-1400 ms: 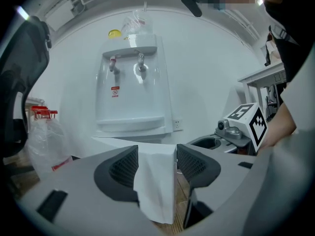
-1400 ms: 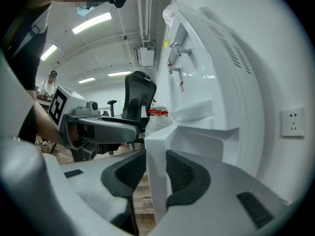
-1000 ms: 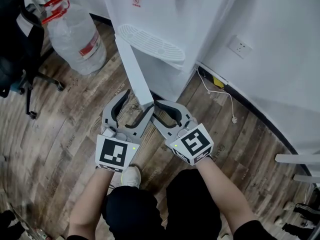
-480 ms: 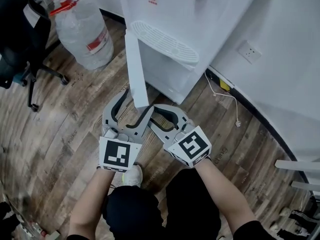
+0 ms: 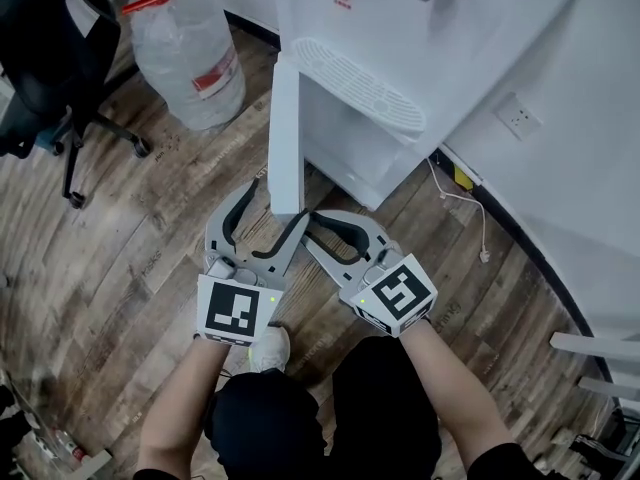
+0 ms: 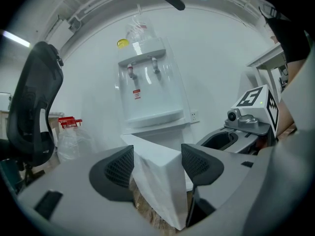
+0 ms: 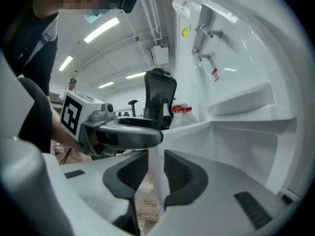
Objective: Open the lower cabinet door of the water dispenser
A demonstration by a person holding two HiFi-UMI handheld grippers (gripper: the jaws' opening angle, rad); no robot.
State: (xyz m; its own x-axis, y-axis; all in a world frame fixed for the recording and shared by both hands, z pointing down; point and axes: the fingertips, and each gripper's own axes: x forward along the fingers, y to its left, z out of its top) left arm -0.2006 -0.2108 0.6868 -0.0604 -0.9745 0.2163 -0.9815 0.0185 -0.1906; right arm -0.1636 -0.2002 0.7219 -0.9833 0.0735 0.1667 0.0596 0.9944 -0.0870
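White, smooth and flat, the door (image 5: 287,138) juts from the dispenser (image 5: 400,28) toward me, already swung wide. My right gripper (image 7: 156,168) has just been closing its jaws and now pinches the door's thin near edge. The left gripper (image 6: 157,163) clamps the same squared corner between ribbed dark pads, so the opening looks nearly done.

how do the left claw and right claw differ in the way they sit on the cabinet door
The left claw stands wider, a corner of the door filling its gap; the right claw is narrower, its jaws having just been closing on the door edge between them. The left claw comes from the jug side, the right claw from the dispenser side, their tips crossing. Both have the door's free edge between their jaws.
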